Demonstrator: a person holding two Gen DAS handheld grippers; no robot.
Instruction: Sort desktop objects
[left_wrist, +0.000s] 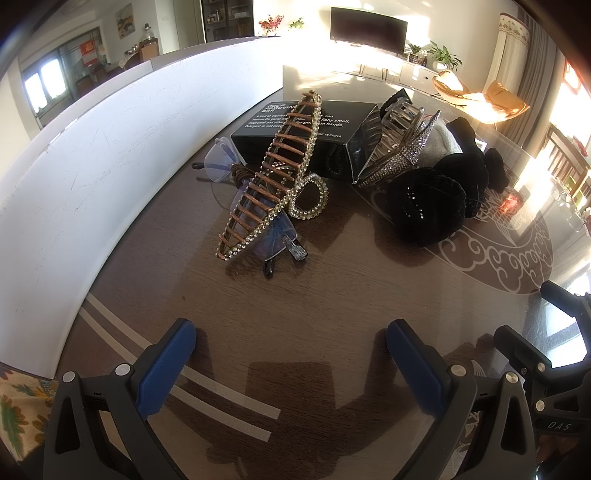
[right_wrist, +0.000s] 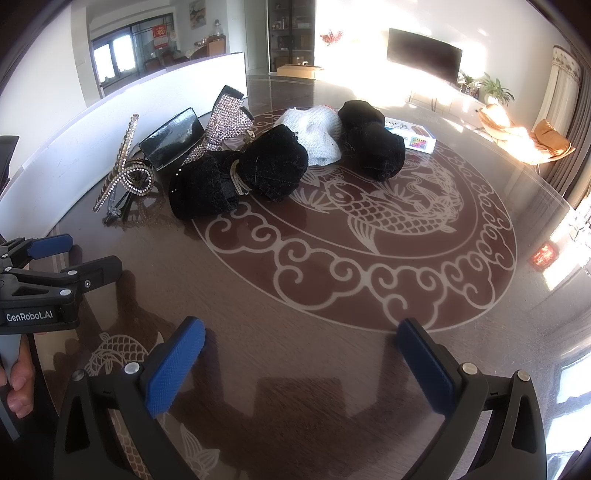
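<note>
A pile lies on the dark table with the fish pattern (right_wrist: 369, 258). In the left wrist view a long rhinestone hair clip (left_wrist: 273, 173) leans on clear glasses (left_wrist: 266, 232) and a black box (left_wrist: 295, 125). To their right are a sparkly bow clip (left_wrist: 399, 151) and a black velvet bow (left_wrist: 432, 199). The right wrist view shows the velvet bow (right_wrist: 240, 173), a white knitted piece (right_wrist: 317, 129) and a black cloth lump (right_wrist: 373, 144). My left gripper (left_wrist: 291, 354) is open and empty, short of the hair clip. My right gripper (right_wrist: 301, 354) is open and empty, over bare table.
A white curved wall (left_wrist: 92, 166) borders the table's left side, close behind the pile. A small colourful box (right_wrist: 413, 138) lies behind the black cloth. My left gripper (right_wrist: 85, 254) shows at the right wrist view's left edge, with a hand (right_wrist: 18, 384) holding it.
</note>
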